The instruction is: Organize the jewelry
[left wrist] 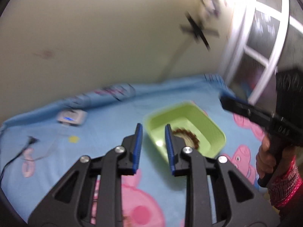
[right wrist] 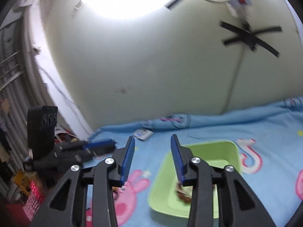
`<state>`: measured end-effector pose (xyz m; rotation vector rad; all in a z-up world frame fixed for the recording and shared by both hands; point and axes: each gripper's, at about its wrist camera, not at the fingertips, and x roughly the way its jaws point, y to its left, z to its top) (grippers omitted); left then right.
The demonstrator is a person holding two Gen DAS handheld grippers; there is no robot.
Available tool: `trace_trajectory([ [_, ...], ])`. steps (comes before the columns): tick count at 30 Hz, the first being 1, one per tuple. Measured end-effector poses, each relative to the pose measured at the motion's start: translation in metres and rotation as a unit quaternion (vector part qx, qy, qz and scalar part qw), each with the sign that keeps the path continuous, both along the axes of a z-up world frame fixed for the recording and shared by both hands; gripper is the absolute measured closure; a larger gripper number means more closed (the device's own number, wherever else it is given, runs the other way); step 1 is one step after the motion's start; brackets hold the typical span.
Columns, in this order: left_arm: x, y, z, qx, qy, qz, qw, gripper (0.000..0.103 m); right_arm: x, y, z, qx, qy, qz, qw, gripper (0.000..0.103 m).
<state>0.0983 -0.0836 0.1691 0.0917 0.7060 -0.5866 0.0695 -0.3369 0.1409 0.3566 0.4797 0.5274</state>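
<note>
A blue cartoon-print bedsheet (left wrist: 106, 124) is covering the bed and filling the lower half of both wrist views, with a pale wall (left wrist: 94, 37) rising behind it. On the sheet a light green tray (left wrist: 214, 128) is lying flat, and a brown beaded bracelet (left wrist: 191, 138) is resting inside it on the tray floor, partly hidden behind a finger in each view.

The left hand-held gripper (left wrist: 153, 128) is hanging above the sheet at the tray's near-left edge, pointing forward and slightly down, its blue-padded jaws standing apart with nothing between them. The right hand-held gripper (right wrist: 152, 141) is hovering over the tray's left side, angled the same way, jaws spread a little wider and also gripping nothing.

In the left wrist view the person's right hand (left wrist: 265, 158) is wrapping around the other tool's black handle at the right edge, a red patterned sleeve (left wrist: 284, 187) showing at the wrist. A small white device (left wrist: 72, 117) with a blue light is lying near the wall, well apart from the tray, and a thin black cable (left wrist: 20, 151) is trailing across the sheet at far left.
</note>
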Motion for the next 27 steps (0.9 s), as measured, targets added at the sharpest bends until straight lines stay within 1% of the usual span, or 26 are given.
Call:
trace_trajectory([
  [1, -0.006, 0.023, 0.011, -0.011, -0.016, 0.019, 0.9996, 0.081, -0.002, 0.006, 0.005, 0.002, -0.007, 0.013, 1.000, 0.082],
  [3, -0.015, 0.061, 0.023, -0.022, -0.037, 0.055, 0.9976, 0.081, -0.004, 0.020, 0.008, -0.001, -0.010, 0.039, 0.999, 0.082],
  [5, -0.025, 0.098, 0.023, -0.026, -0.040, 0.092, 0.9947, 0.081, -0.003, 0.039, 0.004, -0.012, -0.003, 0.067, 0.998, 0.082],
  [6, -0.026, 0.109, 0.019, -0.025, -0.037, 0.103, 0.9937, 0.081, -0.002, 0.050, -0.001, -0.018, 0.004, 0.080, 0.997, 0.082],
  [8, -0.032, 0.132, 0.001, -0.018, -0.022, 0.126, 0.9916, 0.081, 0.003, 0.075, -0.014, -0.035, 0.024, 0.107, 0.993, 0.083],
  [10, -0.036, 0.148, -0.025, -0.007, 0.003, 0.144, 0.9896, 0.081, 0.008, 0.102, -0.030, -0.055, 0.050, 0.135, 0.988, 0.088],
  [12, -0.038, 0.160, -0.052, -0.003, 0.030, 0.153, 0.9878, 0.081, 0.010, 0.127, -0.048, -0.070, 0.076, 0.163, 0.981, 0.093],
  [13, -0.039, 0.166, -0.064, -0.003, 0.043, 0.157, 0.9867, 0.081, 0.010, 0.143, -0.060, -0.082, 0.088, 0.177, 0.977, 0.094],
  [15, -0.037, 0.174, -0.089, -0.006, 0.069, 0.165, 0.9838, 0.081, 0.011, 0.166, -0.073, -0.100, 0.103, 0.191, 0.971, 0.094],
  [17, -0.034, 0.179, -0.107, -0.010, 0.085, 0.171, 0.9816, 0.081, 0.015, 0.186, -0.083, -0.111, 0.114, 0.199, 0.967, 0.094],
  [20, -0.032, 0.186, -0.123, -0.017, 0.097, 0.175, 0.9796, 0.081, 0.023, 0.205, -0.093, -0.128, 0.118, 0.202, 0.964, 0.093],
  [23, -0.032, 0.195, -0.132, -0.024, 0.101, 0.180, 0.9782, 0.081, 0.042, 0.233, -0.098, -0.155, 0.120, 0.215, 0.957, 0.093],
  [27, -0.031, 0.206, -0.139, -0.037, 0.108, 0.183, 0.9765, 0.081, 0.052, 0.275, -0.106, -0.220, 0.100, 0.235, 0.941, 0.093],
])
